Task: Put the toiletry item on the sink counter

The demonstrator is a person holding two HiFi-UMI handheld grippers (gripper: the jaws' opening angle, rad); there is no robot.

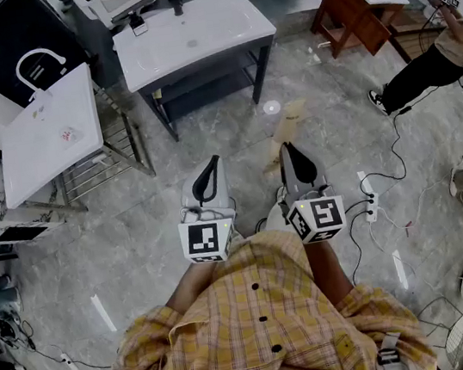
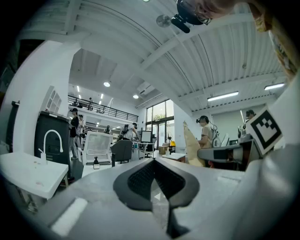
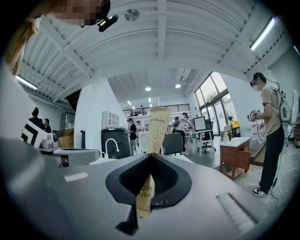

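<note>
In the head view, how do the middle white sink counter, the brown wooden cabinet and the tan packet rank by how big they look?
1. white sink counter
2. wooden cabinet
3. tan packet, smallest even though it is nearest the camera

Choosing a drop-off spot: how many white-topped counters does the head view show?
3: the left counter, the centre counter ahead, and the wooden counter top right. More may lie out of frame.

Closed on the paper packet (image 3: pixel 158 126), the right gripper (image 3: pixel 150 155) hides part of its print. The head view's right edge cuts off a bystander (image 1: pixel 423 73).
</note>
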